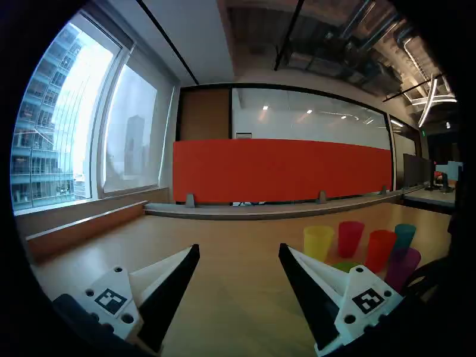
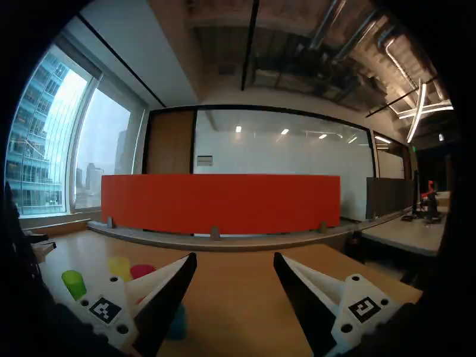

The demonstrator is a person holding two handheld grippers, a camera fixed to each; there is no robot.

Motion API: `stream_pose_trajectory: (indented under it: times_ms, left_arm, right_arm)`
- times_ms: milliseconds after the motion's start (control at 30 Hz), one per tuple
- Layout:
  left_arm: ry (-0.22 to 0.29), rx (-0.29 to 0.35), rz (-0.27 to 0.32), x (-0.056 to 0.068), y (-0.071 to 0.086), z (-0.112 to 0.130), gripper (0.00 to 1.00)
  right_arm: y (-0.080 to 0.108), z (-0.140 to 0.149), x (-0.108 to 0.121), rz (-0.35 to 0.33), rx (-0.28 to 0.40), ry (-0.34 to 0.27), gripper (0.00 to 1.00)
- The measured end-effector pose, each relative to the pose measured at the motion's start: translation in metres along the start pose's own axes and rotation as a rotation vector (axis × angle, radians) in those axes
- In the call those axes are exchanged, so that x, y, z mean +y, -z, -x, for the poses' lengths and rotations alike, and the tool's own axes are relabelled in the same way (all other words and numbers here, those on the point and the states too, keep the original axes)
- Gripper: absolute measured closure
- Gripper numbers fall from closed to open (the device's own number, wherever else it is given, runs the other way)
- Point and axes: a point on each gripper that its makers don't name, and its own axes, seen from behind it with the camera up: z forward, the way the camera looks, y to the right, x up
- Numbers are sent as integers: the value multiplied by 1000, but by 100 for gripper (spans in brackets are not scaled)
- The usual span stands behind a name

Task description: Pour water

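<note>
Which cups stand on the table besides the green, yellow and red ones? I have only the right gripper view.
Observer: The left gripper view adds an orange cup, just right of the red cup.
Operator: Are there any others?
Observer: A purple cup stands nearest the camera, in front of a teal cup.
Operator: Is the left gripper holding anything?
Observer: No, the left gripper is open, with bare table between its fingers.
</note>
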Motion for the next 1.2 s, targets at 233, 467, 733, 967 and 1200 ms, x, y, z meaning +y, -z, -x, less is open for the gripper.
stream_pose_trajectory:
  times_ms: [233, 467, 733, 967, 1200]
  left_arm:
    - [-1, -1, 0, 0, 0, 0, 1]
    - [-2, -1, 0, 0, 0, 1, 1]
    - [-2, -1, 0, 0, 0, 1, 1]
    - [-2, -2, 0, 1, 1, 1, 1]
    - [-2, -2, 0, 1, 1, 1, 1]
  right_arm:
    - [0, -1, -2, -9, 4, 15, 0]
    - [0, -4, -7, -29, 21, 44, 0]
    - [-5, 2, -4, -38, 32, 48, 0]
    - [-14, 19, 2, -22, 24, 26, 0]
    - [-19, 38, 3, -18, 27, 33, 0]
